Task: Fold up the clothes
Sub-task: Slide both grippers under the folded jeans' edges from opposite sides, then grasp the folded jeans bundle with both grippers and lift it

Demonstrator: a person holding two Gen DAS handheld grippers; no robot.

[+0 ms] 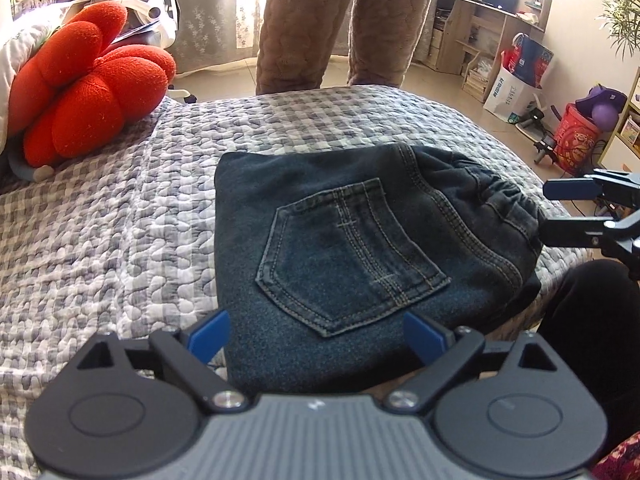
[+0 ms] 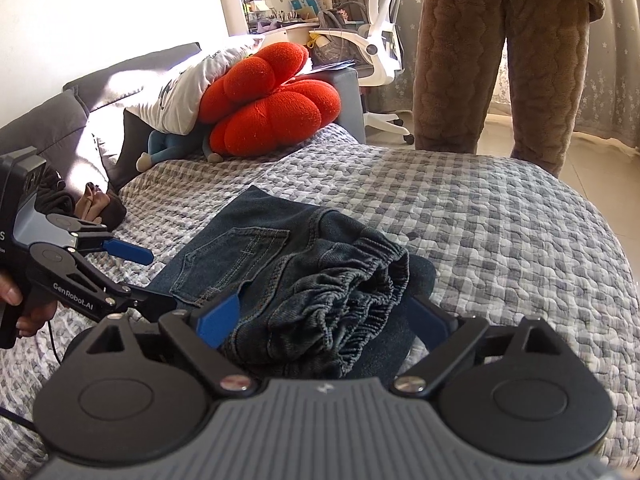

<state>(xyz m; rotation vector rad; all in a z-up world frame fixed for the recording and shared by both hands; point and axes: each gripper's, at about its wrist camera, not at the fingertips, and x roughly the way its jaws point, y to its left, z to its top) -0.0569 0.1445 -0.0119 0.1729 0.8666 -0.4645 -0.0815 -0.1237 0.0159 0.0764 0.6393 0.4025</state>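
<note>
A folded pair of dark blue jeans [image 1: 360, 248] lies on the grey checked quilt [image 1: 120, 220], back pocket up, with the elastic waistband bunched at its right end. My left gripper [image 1: 316, 340] is open at the near edge of the jeans, its blue pads apart on either side of the cloth and not pressing it. My right gripper [image 2: 324, 320] is open too, straddling the gathered waistband [image 2: 360, 280] without gripping it. Each gripper shows in the other's view: the right gripper [image 1: 560, 210] at the waistband end, the left gripper [image 2: 148, 278] at the pocket side.
A red flower-shaped cushion [image 1: 88, 80] and a white pillow [image 2: 192, 80] lie at the head of the bed. A person in brown fleece trousers [image 2: 500, 60] stands at the far edge. A white office chair [image 2: 384, 40], a desk and bags [image 1: 516, 76] stand on the floor beyond.
</note>
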